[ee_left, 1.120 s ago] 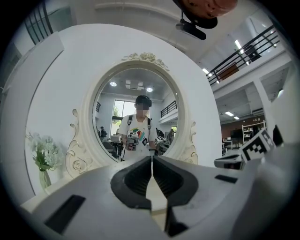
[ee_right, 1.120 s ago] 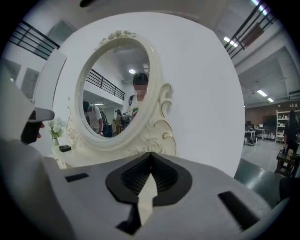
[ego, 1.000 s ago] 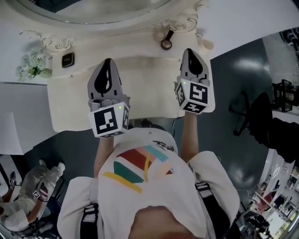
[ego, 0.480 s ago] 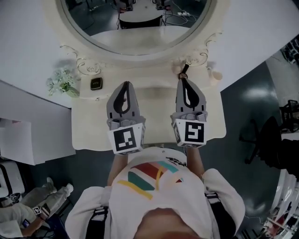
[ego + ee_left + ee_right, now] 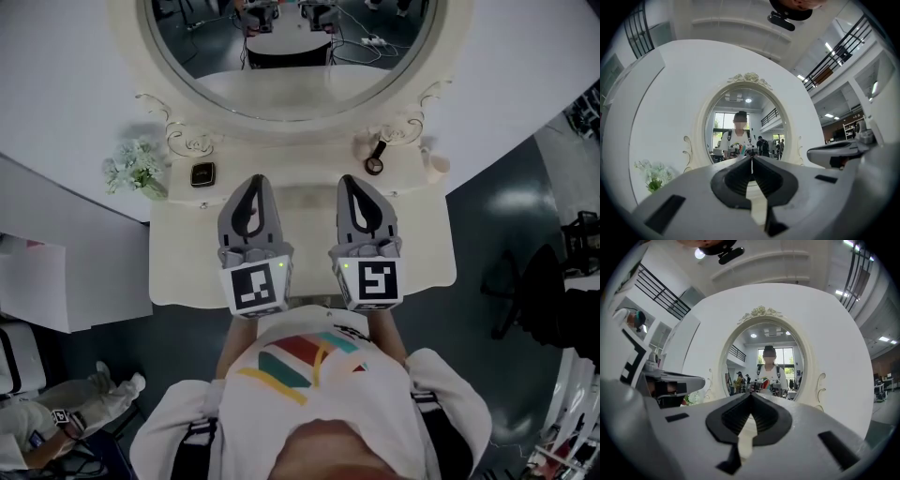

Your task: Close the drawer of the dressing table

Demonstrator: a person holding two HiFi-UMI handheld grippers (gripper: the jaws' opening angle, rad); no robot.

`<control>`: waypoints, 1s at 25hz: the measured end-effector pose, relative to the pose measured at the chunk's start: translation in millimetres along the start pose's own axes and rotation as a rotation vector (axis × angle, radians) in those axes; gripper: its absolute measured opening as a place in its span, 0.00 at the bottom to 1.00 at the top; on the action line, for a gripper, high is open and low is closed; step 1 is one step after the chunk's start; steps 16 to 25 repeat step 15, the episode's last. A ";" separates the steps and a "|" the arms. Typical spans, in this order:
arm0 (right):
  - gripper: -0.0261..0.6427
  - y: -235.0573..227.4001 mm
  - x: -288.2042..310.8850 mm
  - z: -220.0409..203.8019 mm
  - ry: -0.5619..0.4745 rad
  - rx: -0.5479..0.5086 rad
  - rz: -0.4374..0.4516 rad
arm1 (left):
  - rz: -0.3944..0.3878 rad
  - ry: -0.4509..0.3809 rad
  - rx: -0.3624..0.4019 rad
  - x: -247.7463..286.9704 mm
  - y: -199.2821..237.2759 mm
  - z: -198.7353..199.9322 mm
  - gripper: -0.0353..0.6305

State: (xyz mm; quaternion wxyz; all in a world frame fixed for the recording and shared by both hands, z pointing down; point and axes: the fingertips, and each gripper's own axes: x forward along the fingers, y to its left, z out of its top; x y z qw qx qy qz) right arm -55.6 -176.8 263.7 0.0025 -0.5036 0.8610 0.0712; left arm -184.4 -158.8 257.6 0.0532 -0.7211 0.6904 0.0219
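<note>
The cream dressing table [image 5: 183,272] stands in front of me under its oval mirror [image 5: 291,56]. No drawer sticks out past its front edge in the head view, and the drawer front is hidden under the top. My left gripper [image 5: 255,180] hovers over the middle of the tabletop, shut and empty. Beside it, my right gripper [image 5: 348,180] is shut on nothing too. Both point level at the mirror. In the gripper views the left gripper [image 5: 751,158] and the right gripper [image 5: 751,393] show closed tips against the mirror.
On the tabletop are white flowers [image 5: 136,169] at the left, a small dark box [image 5: 202,174], a round hand mirror [image 5: 375,165] and a pale bottle [image 5: 434,167]. An office chair [image 5: 525,300] stands at the right. A person crouches at the lower left [image 5: 56,422].
The right gripper has swung left from the table's right side to the middle and risen. The left gripper has lifted slightly. The view has tilted up, so more of the mirror shows.
</note>
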 end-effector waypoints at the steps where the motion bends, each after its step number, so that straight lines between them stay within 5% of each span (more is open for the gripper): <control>1: 0.04 0.4 -0.5 -1.2 0.003 0.001 0.002 | 0.003 -0.007 -0.003 -0.8 1.0 0.1 0.07; 25: 0.04 11.4 -5.8 -3.3 0.015 0.008 0.032 | 0.038 -0.025 0.003 -7.9 12.5 -7.1 0.07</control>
